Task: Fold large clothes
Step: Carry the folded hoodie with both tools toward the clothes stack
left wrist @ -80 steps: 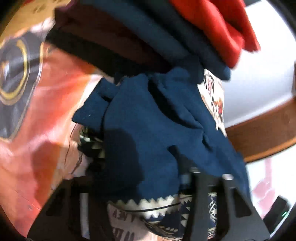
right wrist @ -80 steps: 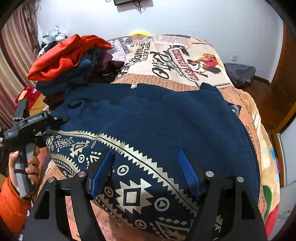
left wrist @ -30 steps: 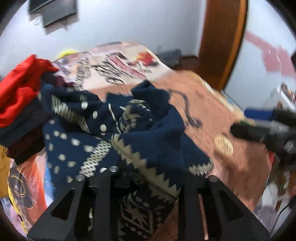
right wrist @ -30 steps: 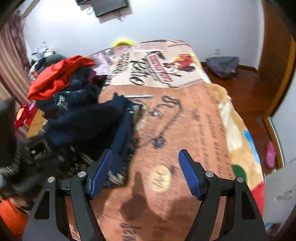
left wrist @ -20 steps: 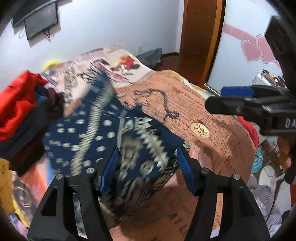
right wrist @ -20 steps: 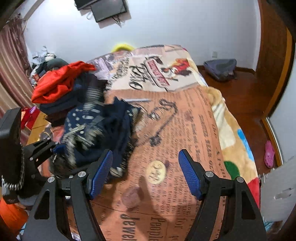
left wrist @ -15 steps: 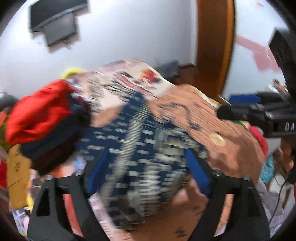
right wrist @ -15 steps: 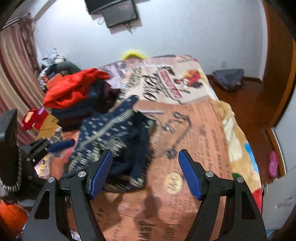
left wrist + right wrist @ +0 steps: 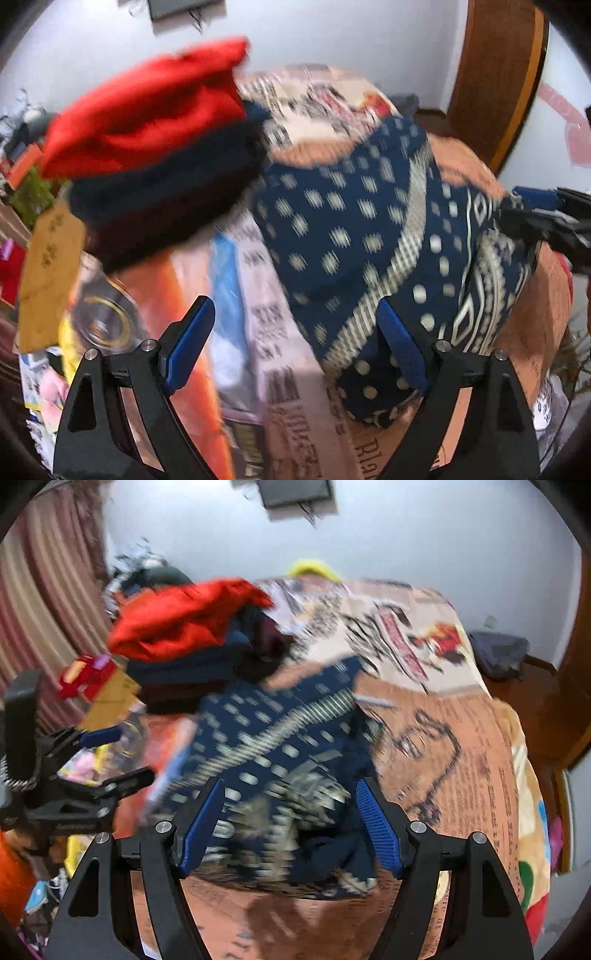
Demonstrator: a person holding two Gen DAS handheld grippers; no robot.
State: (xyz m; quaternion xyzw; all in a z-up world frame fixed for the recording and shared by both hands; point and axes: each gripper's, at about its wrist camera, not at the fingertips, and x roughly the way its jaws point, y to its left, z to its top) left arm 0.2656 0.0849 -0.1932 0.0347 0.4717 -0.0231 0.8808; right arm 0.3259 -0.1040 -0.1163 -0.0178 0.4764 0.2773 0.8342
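- Sweater (image 9: 280,760), navy and patterned, lies rumpled on the bed (image 9: 461,760) beside a clothes pile (image 9: 184,635).
- Left tongs (image 9: 295,347) have just opened wide, apparently empty amid blur.
- Right tongs (image 9: 291,827) gape, gripping nothing.

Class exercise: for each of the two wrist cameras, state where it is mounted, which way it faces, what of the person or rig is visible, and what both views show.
Left wrist: sits on the left gripper, looking down at the bed; its blue-padded jaws stand open and empty.
Right wrist: sits on the right gripper, also facing down the bed; its jaws are open.
Shared: the navy patterned knit sweater, the red garment topping the clothes pile, and the newspaper-print blanket.
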